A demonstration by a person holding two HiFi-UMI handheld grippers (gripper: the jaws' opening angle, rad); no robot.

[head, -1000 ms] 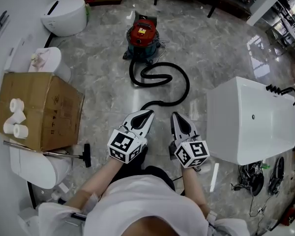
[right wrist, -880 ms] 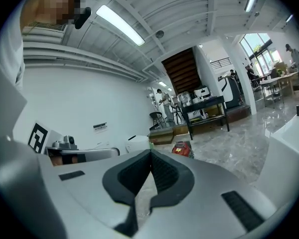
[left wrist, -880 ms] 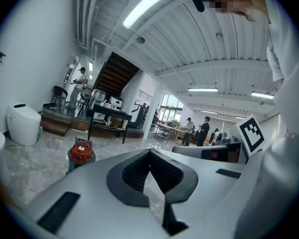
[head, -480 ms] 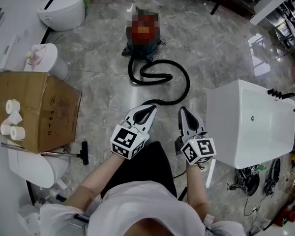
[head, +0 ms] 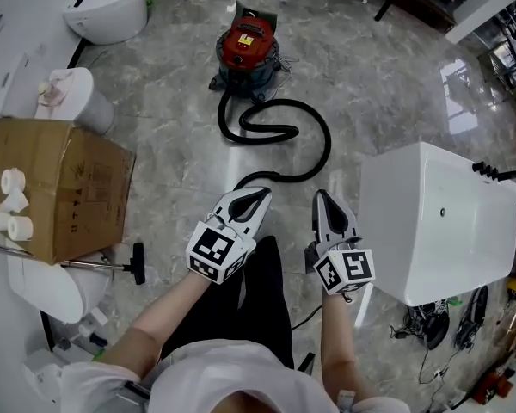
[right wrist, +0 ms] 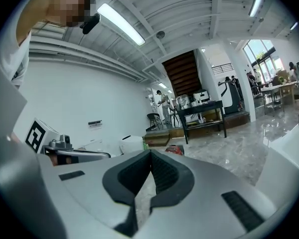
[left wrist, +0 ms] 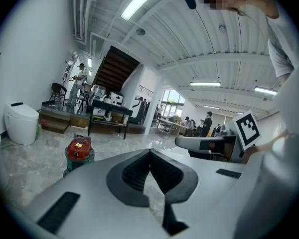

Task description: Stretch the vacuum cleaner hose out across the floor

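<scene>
The left gripper (head: 258, 196) has its jaws pressed together with nothing between them. The right gripper (head: 321, 196), just beside it, is closed and empty in the same way. Both point forward over the marble floor (head: 163, 153).

Just ahead of the left fingertips lies the near end of the black vacuum hose (head: 325, 149). From there it swings right, past the right gripper's tips, then winds back in loose S-curves to the red vacuum cleaner (head: 248, 46), well beyond both grippers.

A white bathtub (head: 439, 222) stands close to the right of the right gripper. To the left of the left gripper is a cardboard box (head: 64, 192) with toilet paper rolls (head: 9, 205) on it. A metal wand with a black floor brush (head: 136, 263) lies beside the box.
</scene>
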